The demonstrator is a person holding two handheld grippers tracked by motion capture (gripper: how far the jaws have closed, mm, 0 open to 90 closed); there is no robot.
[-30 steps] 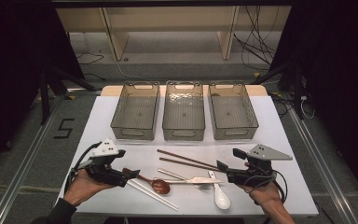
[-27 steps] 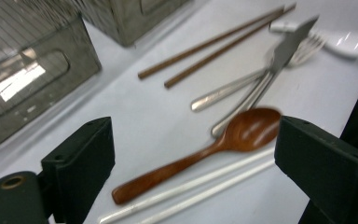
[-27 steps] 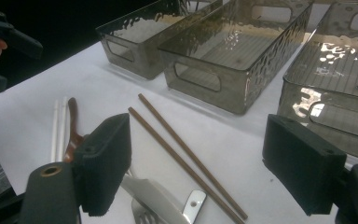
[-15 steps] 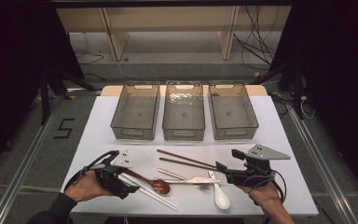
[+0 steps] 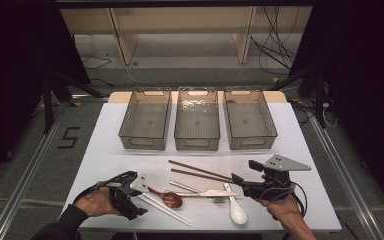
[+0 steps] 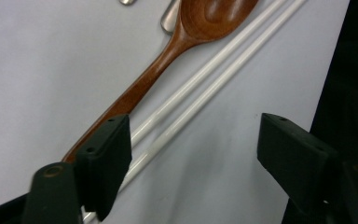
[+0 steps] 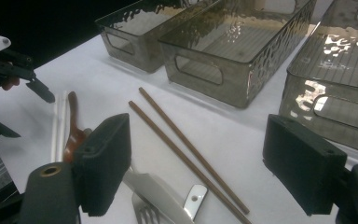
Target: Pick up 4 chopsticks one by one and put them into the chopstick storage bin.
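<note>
The left gripper (image 6: 193,154) is held low over the near edge of the table (image 5: 105,155), its jaws apart and just closing in — the white chopsticks (image 6: 214,74) lie between them, untouched by the pads. The wooden spoon (image 6: 168,51) rests just beside them. The right gripper (image 7: 198,161) is kept wide open — nothing gripped — above the brown chopsticks (image 7: 186,149).
</note>
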